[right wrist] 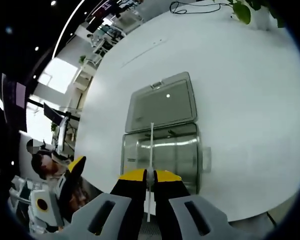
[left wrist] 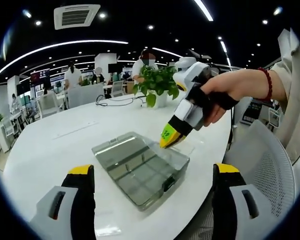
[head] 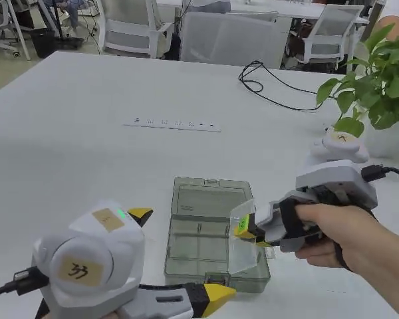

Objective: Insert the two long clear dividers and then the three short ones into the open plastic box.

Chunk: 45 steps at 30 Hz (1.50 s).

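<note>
Open plastic box [head: 179, 271] lies on the white table [head: 86, 153] towards its near edge, lid folded back on the far side; right gripper [head: 249, 232], held in a hand [head: 346, 232], reaches in from the right with jaws closed on one clear divider [head: 243, 256]; divider sits over the right part of the box's base, seen edge-on in the right gripper view; whether its lower edge touches the base cannot be told; left gripper [head: 178, 253] is near and left of the box, jaws wide apart, holding nothing; potted plant [head: 376, 80] at far right; black cable [head: 272, 83] and power strip [head: 173, 123] lie further off, well apart from the box
</note>
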Motion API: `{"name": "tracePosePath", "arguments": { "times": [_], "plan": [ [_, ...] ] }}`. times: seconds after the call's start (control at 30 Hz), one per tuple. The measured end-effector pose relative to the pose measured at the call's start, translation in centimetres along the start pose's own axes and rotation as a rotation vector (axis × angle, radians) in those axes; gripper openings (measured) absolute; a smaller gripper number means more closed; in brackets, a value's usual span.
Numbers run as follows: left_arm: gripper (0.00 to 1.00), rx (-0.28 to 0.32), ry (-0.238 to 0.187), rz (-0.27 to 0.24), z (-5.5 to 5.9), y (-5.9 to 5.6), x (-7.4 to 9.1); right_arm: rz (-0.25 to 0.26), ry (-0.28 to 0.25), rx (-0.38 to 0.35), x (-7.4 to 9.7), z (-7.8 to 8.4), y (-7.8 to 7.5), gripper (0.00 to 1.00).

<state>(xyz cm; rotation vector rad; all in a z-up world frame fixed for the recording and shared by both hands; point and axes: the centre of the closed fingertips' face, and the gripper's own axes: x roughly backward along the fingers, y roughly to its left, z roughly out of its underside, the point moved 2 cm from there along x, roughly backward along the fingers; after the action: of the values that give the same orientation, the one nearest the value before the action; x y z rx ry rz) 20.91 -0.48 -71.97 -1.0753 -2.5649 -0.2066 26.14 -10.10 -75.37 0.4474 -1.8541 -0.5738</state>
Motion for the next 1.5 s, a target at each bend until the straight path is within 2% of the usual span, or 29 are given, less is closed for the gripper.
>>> {"name": "tracePosePath", "arguments": {
  "times": [0.1,0.3,0.57,0.93,1.5],
  "plan": [
    [1.0,-0.004,-0.008,0.008,-0.2,0.1,0.0,0.026,0.033,0.005,-0.1,-0.3,-0.5,0.07],
    [1.0,-0.005,0.002,-0.006,0.0,0.6,-0.1,0.067,0.078,0.01,-0.8,-0.6,-1.5,0.07],
    [1.0,0.003,0.001,-0.015,0.3,0.9,-0.2,0.083,0.14,-0.034,-2.0,-0.3,-2.5,0.07],
    [0.98,0.002,0.023,-0.023,0.9,1.1,-0.2,0.094,0.175,-0.047,-3.2,-0.1,-2.8,0.07],
    [0.97,0.013,0.029,-0.039,1.3,1.3,0.1,0.09,0.176,-0.045,-3.3,0.0,-2.7,0.07]
  ]
}}
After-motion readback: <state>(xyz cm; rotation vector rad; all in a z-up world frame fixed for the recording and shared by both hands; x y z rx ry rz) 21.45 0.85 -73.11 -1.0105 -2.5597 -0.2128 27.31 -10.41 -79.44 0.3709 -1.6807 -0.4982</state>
